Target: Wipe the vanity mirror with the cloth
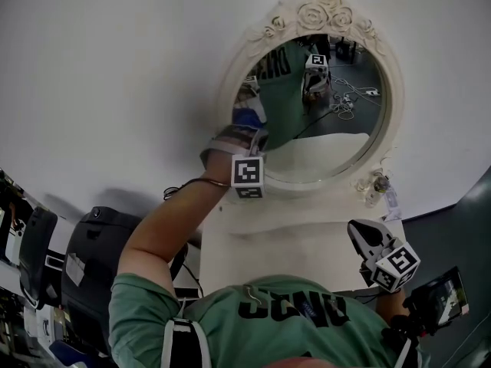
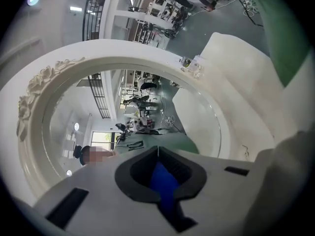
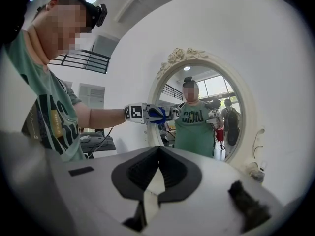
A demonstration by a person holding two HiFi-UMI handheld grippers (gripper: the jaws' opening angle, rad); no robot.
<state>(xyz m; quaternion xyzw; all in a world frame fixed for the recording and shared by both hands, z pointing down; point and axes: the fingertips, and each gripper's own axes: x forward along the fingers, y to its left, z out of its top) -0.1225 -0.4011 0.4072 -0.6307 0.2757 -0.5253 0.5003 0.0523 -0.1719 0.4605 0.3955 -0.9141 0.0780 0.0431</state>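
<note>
Blue cloth (image 2: 162,183) sits pinched in the closed jaws of the left gripper (image 2: 158,149), mirror (image 2: 147,107) just ahead of the tips, perhaps touching; right gripper (image 3: 158,150) jaws together, empty, well back; a shallow pinch could let cloth slip, leaving bare tips to scrape glass.

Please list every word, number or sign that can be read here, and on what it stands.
"CCNU", perhaps: large dark letters on the shirt, clearest in the mirror; unsure.
Cubes: square markers only, no words.
Tag beside the mirror: too small to read.
</note>
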